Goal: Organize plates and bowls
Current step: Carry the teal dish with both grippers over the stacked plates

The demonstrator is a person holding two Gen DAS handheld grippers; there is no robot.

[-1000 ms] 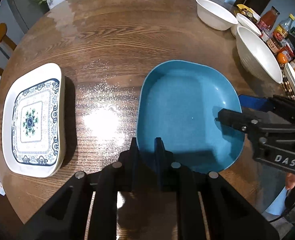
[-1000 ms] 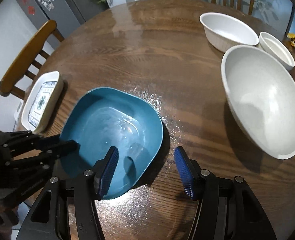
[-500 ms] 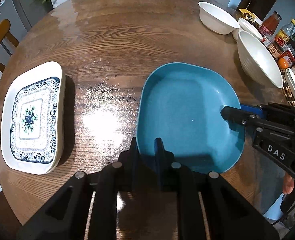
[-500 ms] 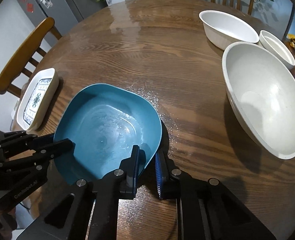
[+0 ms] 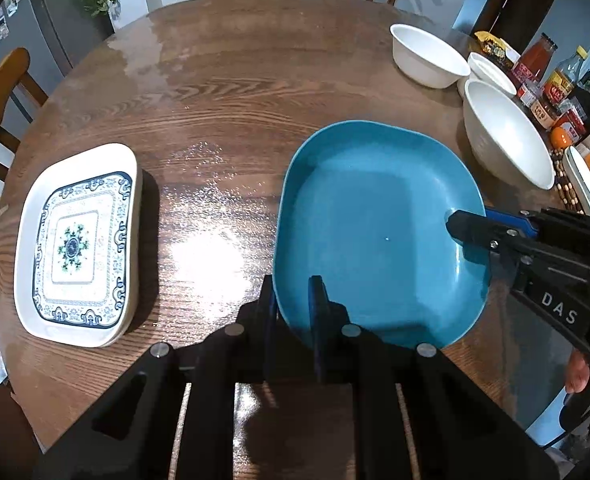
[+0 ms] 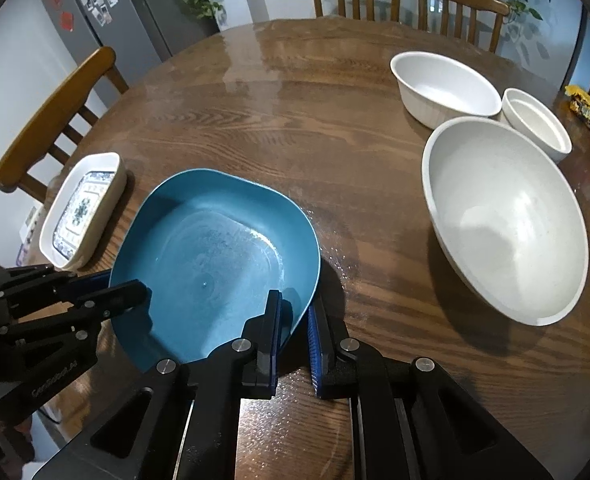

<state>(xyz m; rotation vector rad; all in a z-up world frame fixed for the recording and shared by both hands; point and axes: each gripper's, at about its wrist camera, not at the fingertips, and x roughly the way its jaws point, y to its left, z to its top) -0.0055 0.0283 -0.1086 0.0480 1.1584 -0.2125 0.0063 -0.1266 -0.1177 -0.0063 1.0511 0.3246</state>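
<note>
Over wooden table [image 5: 235, 92]: left tool [image 5: 293, 304] and right tool [image 6: 293, 320] both clamped on blue plate [image 5: 375, 232] rim.

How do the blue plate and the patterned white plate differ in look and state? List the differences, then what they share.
The blue plate is plain; the patterned white plate has blue ornament. The blue plate is clamped at its rim by the left tool and the right tool; the patterned white plate lies untouched. Both are rounded-square dishes on the wooden table.
</note>
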